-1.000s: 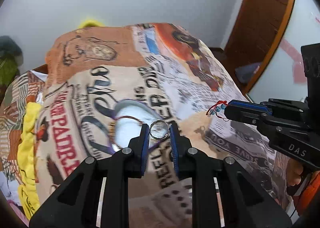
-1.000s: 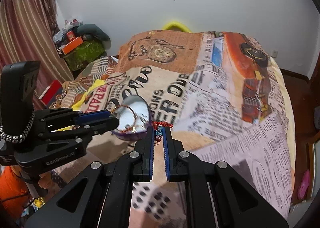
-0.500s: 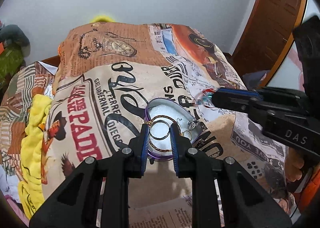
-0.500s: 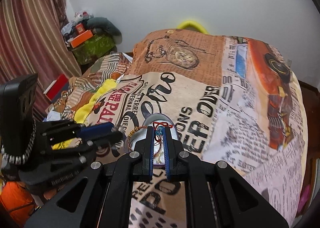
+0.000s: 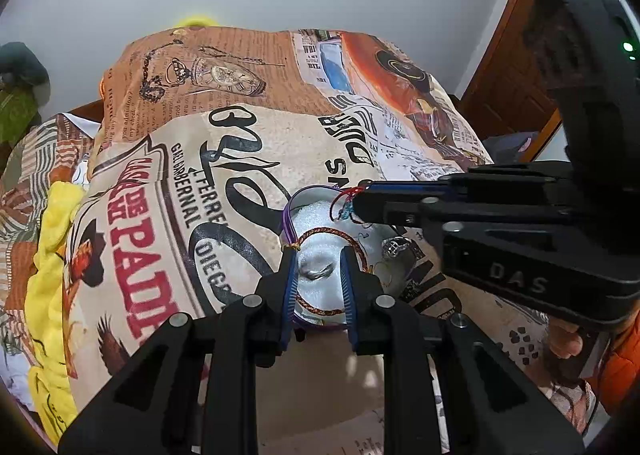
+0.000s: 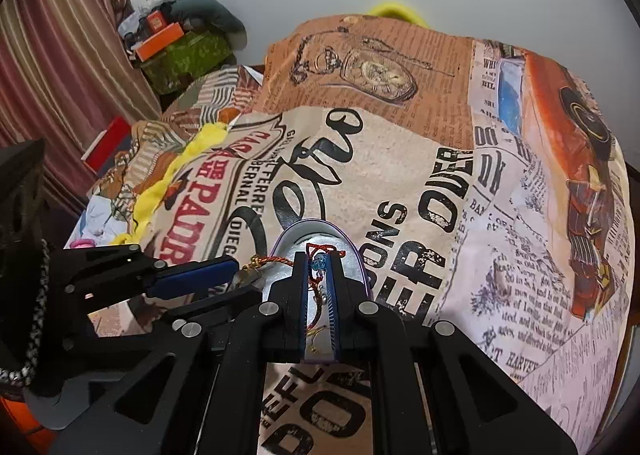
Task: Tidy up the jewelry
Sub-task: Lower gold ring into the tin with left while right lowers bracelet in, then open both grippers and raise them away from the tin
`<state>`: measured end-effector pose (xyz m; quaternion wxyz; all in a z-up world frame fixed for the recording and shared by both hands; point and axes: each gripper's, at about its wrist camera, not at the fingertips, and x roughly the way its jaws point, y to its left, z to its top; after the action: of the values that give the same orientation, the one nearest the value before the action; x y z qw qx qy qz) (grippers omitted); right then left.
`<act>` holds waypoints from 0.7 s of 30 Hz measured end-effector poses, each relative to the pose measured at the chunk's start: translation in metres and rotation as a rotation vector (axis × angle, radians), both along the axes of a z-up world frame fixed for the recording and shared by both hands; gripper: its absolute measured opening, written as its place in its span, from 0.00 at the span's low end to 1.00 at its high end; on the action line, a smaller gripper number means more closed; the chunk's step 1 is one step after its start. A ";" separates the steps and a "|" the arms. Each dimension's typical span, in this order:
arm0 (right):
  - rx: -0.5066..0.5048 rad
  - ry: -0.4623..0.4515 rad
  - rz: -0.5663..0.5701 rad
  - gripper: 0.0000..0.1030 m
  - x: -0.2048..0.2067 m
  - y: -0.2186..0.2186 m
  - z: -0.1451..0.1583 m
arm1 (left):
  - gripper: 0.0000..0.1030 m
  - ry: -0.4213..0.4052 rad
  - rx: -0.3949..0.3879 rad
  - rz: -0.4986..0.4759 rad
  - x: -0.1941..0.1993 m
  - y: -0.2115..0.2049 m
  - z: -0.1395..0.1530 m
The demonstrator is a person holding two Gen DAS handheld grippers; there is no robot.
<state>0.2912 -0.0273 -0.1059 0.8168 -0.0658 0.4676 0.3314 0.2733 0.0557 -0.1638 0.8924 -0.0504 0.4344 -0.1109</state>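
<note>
A purple-rimmed silver tray (image 5: 289, 217) lies on the printed bedspread. In it lie a braided gold-red bangle (image 5: 352, 241), a silver ring (image 5: 316, 274) and a silver ornament (image 5: 394, 246). My left gripper (image 5: 318, 261) is open over the tray, fingers either side of the silver ring. My right gripper (image 6: 319, 261) is shut on a red thread bracelet with blue beads (image 6: 320, 264) and holds it over the tray (image 6: 354, 255). The bracelet also shows in the left wrist view (image 5: 344, 207), hanging from the right fingertips.
The bedspread (image 6: 420, 175) covers the whole bed. A yellow cloth (image 5: 52, 255) lies along its left edge. Boxes and clutter (image 6: 176, 43) stand at the back left by a curtain. A wooden door (image 5: 516, 87) is at the right.
Both grippers moved in over the tray. The left gripper opened and the silver ring it held now lies in the tray. The right gripper brought the red bracelet above the tray.
</note>
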 end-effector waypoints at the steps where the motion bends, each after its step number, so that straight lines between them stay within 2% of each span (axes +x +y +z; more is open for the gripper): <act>1: -0.002 0.005 0.001 0.08 0.001 0.001 -0.002 | 0.19 0.001 0.001 -0.002 0.000 0.000 -0.001; 10: 0.007 0.026 0.000 0.08 0.003 -0.003 -0.002 | 0.20 0.013 0.005 -0.003 0.000 0.000 -0.002; 12: 0.008 0.028 -0.001 0.13 0.003 -0.004 0.000 | 0.20 0.009 -0.001 0.003 -0.002 0.002 0.001; 14: 0.010 0.017 -0.005 0.17 0.001 -0.006 0.004 | 0.20 0.000 -0.004 0.010 -0.004 0.004 0.006; 21: 0.033 -0.074 -0.028 0.17 -0.019 -0.017 0.037 | 0.21 -0.075 0.007 0.053 -0.022 0.009 0.038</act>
<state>0.2720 -0.0441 -0.0694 0.8392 -0.0581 0.4323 0.3247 0.2511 0.0651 -0.1254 0.9110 -0.0545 0.3994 -0.0873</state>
